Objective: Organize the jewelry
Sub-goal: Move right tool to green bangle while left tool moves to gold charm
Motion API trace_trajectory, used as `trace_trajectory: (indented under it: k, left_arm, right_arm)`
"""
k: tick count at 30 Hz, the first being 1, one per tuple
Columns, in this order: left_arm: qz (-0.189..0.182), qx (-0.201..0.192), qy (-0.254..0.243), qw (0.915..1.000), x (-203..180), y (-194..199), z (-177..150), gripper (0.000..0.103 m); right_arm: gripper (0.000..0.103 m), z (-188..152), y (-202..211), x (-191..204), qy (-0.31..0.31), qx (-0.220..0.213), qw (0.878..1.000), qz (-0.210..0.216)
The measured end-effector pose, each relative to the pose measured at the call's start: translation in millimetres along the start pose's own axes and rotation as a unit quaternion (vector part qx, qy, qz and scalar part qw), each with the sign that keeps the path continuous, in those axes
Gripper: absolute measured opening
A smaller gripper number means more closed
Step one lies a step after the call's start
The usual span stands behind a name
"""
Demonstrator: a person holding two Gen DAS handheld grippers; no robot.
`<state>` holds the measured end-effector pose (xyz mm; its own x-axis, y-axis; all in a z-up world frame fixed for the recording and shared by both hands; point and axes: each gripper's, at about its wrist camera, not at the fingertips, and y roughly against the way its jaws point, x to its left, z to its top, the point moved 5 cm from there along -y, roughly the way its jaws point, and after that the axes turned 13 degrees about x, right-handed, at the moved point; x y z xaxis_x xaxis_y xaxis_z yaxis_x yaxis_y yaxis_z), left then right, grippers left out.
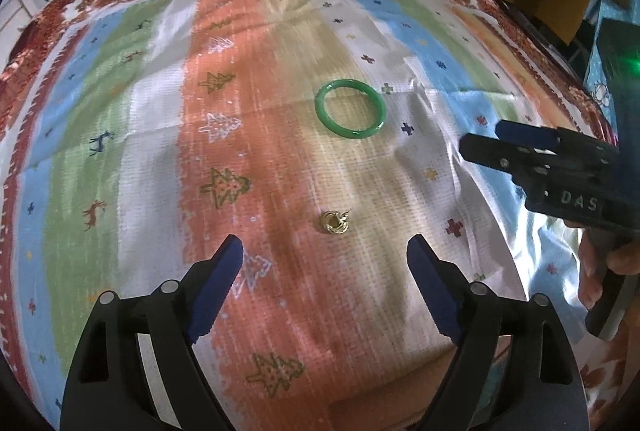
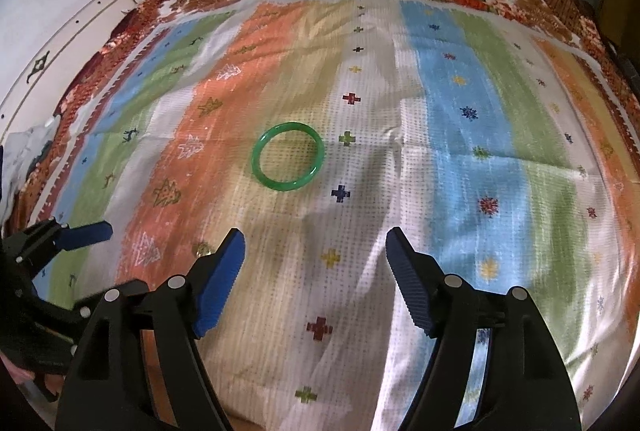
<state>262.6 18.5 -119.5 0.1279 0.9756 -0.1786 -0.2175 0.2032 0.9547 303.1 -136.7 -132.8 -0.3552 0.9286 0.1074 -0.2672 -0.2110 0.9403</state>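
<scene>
The left wrist view shows the small gold earring (image 1: pixel 335 222) whole, just ahead of the left gripper (image 1: pixel 325 255)'s wide, empty jaws; the right view half hides it. The glossy green bangle (image 2: pixel 287 156) lies flat on the striped cloth (image 2: pixel 460 135), ahead of the right gripper (image 2: pixel 316 251), also spread empty

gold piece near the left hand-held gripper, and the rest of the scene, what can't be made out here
- Gold piece: too small and blurred in the left wrist view to tell earring from charm; in the right wrist view the right hand-held gripper finger half covers it.
- Where the jewelry goes: no box or tray in either view.
- Green bangle: any surface marks are lost to blur.
- Person's hand: cut off by the frame's right edge.
</scene>
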Motion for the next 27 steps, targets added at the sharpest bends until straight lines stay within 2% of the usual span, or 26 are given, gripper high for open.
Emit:
trace_trajectory:
  k: [6,10,27]
  left_arm:
    - [-0.008,0.02,-0.013,0.9997,-3,-14,6,0.083]
    - [-0.027,0.034,-0.009,0.999,-2,-23,11,0.083]
    - [-0.022,0.064,-0.035,0.9971,-8,-52,19,0.08]
  right_arm:
    - [0.073,9,-10,-1,-0.007,0.01,1.0,0.001]
    - [0.073,15,-16,0,-0.008,0.014,1.0,0.001]
    - [0.073,38,-50,-2,-0.012,0.039,0.999,0.0]
